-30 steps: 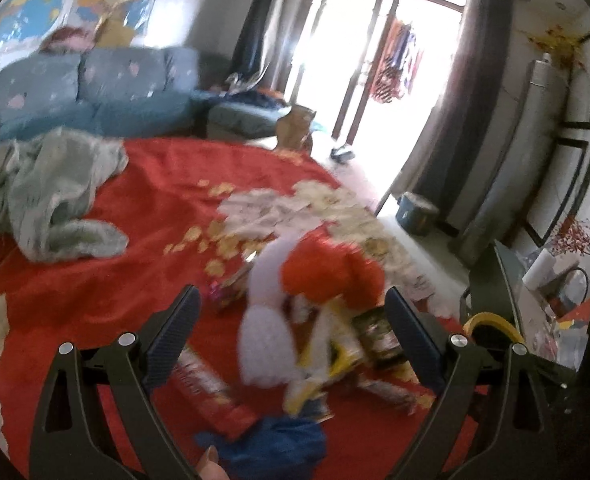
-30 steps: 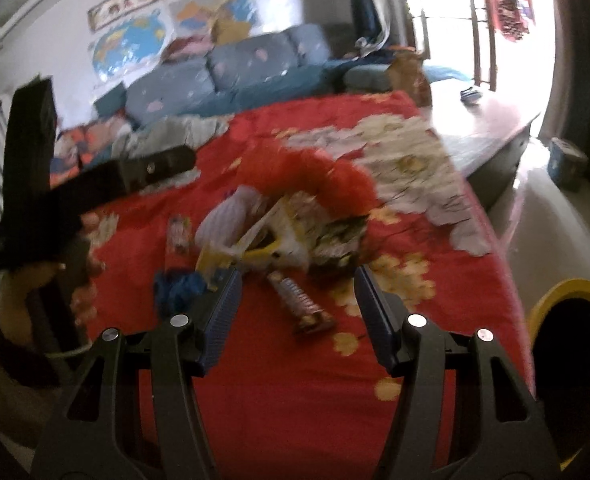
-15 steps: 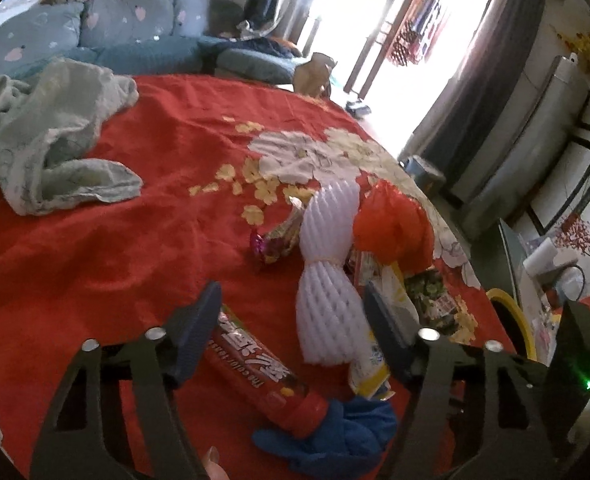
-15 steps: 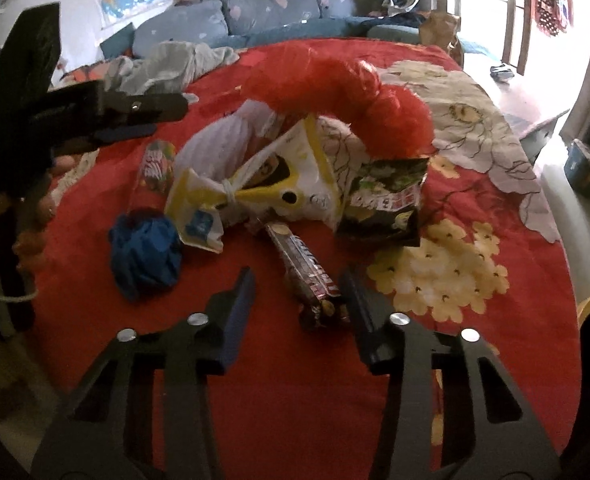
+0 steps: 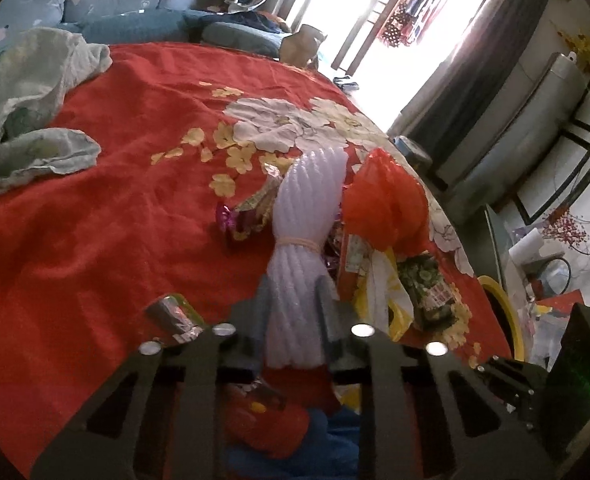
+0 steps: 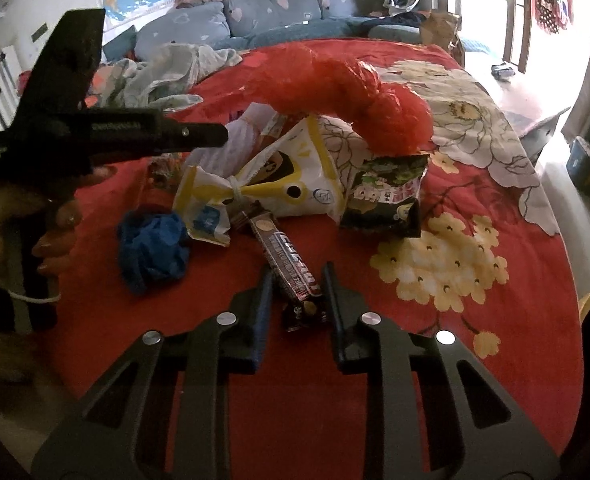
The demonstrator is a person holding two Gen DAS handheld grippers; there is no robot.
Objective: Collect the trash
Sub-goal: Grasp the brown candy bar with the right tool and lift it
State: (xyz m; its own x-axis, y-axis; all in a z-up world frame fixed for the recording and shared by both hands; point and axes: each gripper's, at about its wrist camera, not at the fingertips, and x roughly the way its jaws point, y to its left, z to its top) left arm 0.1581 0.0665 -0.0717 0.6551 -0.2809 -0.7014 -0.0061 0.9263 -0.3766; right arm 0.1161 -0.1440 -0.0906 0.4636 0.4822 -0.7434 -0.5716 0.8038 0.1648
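Observation:
A pile of trash lies on a red flowered bedspread [image 5: 107, 216]. My left gripper [image 5: 293, 300] is shut on the near end of a white foam net sleeve [image 5: 307, 216]. Beside the sleeve lie a red plastic bag [image 5: 387, 204], a yellow-white bag [image 6: 279, 180], a dark green snack packet [image 6: 387, 200] and a blue crumpled wad [image 6: 153, 246]. My right gripper [image 6: 297, 292] is shut on the near end of a dark brown candy bar wrapper [image 6: 291, 264]. The left gripper also shows in the right wrist view [image 6: 199, 136], over the pile.
A grey-green cloth [image 5: 27, 108] lies at the far left of the bed. A red tube wrapper [image 5: 175, 316] lies by my left gripper. A yellow-rimmed bin [image 5: 499, 320] stands past the bed's right edge. A blue sofa [image 6: 271, 12] is behind.
Both grippers have moved forward and down into the pile. The left has closed on the foam sleeve, the right on the candy bar wrapper.

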